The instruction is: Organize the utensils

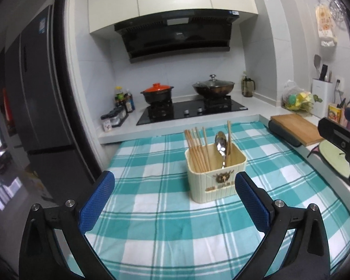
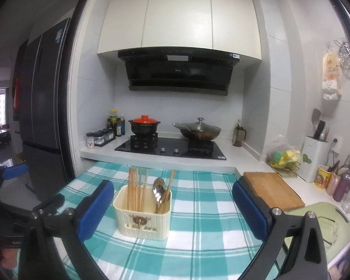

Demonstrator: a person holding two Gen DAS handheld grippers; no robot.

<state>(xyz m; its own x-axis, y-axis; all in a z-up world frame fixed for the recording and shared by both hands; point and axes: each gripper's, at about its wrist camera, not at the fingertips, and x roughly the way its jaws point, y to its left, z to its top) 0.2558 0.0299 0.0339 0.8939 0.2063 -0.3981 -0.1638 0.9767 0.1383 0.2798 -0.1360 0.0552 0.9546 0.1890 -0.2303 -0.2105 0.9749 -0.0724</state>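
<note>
The cream holder [image 1: 215, 177] is seen at centre frame on the checked cloth [image 1: 151, 221], with chopsticks [image 1: 197, 150] and a spoon [image 1: 221, 145] already stood inside; no loose utensil is shown, so the sorting is judged nearly finished; the left gripper [image 1: 175, 205] and right gripper [image 2: 172, 212] are held released, nothing grasped.

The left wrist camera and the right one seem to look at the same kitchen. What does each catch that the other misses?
Only the left view shows the right gripper's black body, at its right edge, and its own open left gripper.

Only the right view shows the left gripper's blue pad at its left edge, the whole green mat, and its own open right gripper.

Both show the holder with chopsticks and a spoon, the checked cloth, the stove and the board.
</note>
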